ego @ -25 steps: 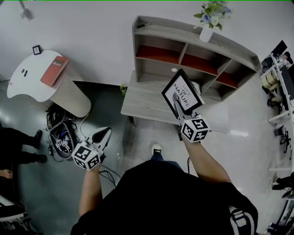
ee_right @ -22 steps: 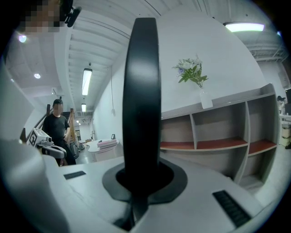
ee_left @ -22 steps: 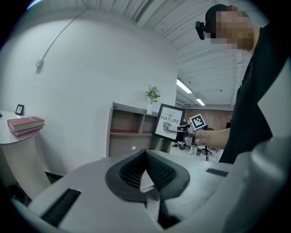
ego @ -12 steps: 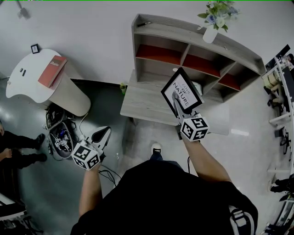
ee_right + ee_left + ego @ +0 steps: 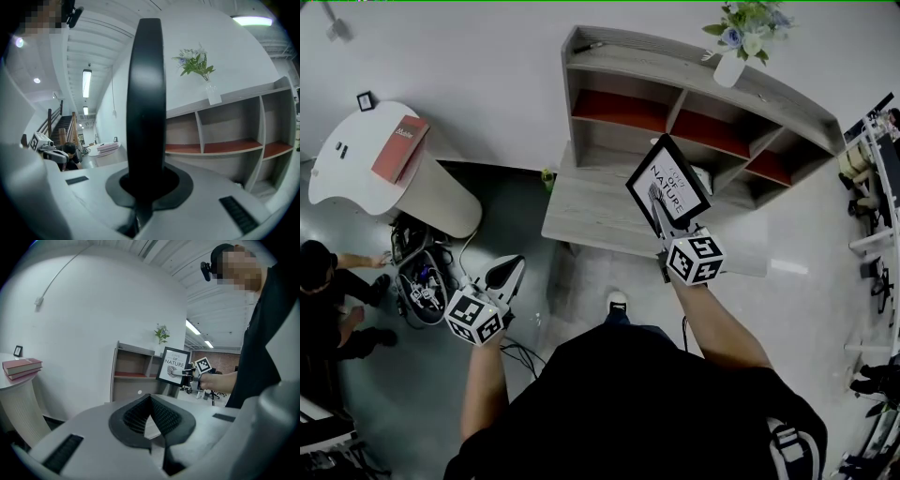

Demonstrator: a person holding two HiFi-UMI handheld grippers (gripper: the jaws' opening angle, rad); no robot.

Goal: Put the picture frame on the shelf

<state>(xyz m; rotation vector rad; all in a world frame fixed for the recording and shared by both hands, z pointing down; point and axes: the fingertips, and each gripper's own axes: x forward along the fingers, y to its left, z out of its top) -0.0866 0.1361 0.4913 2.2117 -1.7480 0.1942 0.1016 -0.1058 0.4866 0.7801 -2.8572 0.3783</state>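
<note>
Right jaws: the right gripper [image 5: 145, 190] is clamped on the lower edge of the picture frame [image 5: 146, 93]. In its own view the frame stands edge-on as a dark upright bar, and the pads are largely hidden at its foot.
Left jaws: the left gripper [image 5: 150, 401] is closed tip to tip with nothing between. It hangs low at the person's left, well apart from the furniture.
Hidden or unclear: the frame's face cannot be seen from the right gripper view. In the head view a small white item on the tabletop [image 5: 591, 216] is half covered by the frame and cannot be identified.
Writing: the print reads "OF" and "NATURE" in capitals; the small line above them is not legible. The title on the red book [image 5: 397, 147] is too small to read.
Frame appearance: black rim, white print, and a grey round motif under the words, partly covered by a jaw.
Frame position: held in the air above the tabletop, in front of the shelf [image 5: 675, 73], touching neither.
Shelf: grey wood, open compartments with red floors, and a vase of flowers [image 5: 729, 56] on top.
Surroundings: the book lies on a white round stand [image 5: 352, 178]. A person in dark clothing [image 5: 317, 262] is at the left edge.
</note>
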